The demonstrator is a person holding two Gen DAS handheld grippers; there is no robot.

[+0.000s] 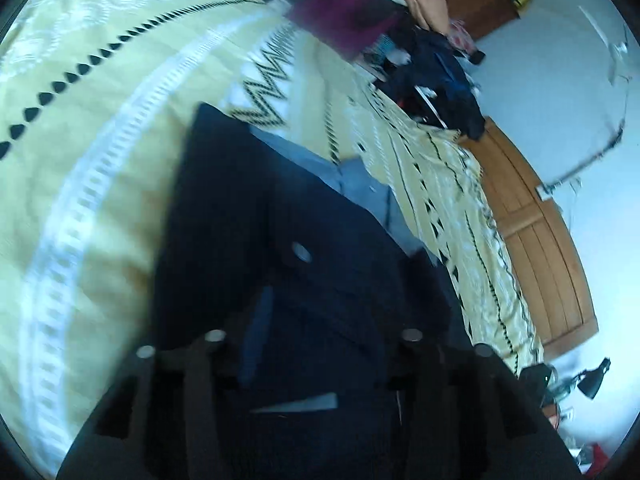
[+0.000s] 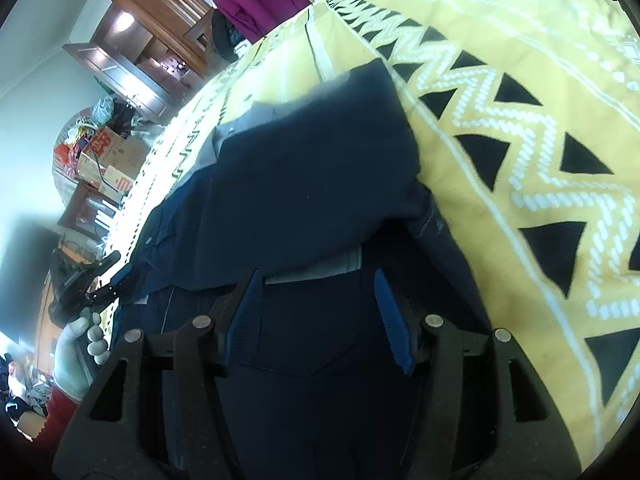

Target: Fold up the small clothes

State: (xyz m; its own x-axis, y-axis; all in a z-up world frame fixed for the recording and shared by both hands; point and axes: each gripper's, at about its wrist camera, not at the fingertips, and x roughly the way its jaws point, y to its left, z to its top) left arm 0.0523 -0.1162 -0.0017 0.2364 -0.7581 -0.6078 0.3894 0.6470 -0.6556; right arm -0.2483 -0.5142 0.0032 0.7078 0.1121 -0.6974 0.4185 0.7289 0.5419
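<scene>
Navy-blue folded garment (image 2: 304,184) with pale grey lining lies on your yellow bedspread with black triangles and white zigzags (image 2: 520,128). On the left, your left gripper (image 1: 316,344) hangs over the dark cloth; blur hides whether its jaws are apart. Your gloved left hand (image 2: 76,356) holds it. To the right, your right gripper (image 2: 318,316) stands with its blue-padded jaws spread, empty, over the garment's near edge.

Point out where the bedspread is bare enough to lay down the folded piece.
Bare yellow bedspread lies left of the navy garment in the left wrist view, right of it in the right wrist view. The clothes heap at the far edge is crowded.
</scene>
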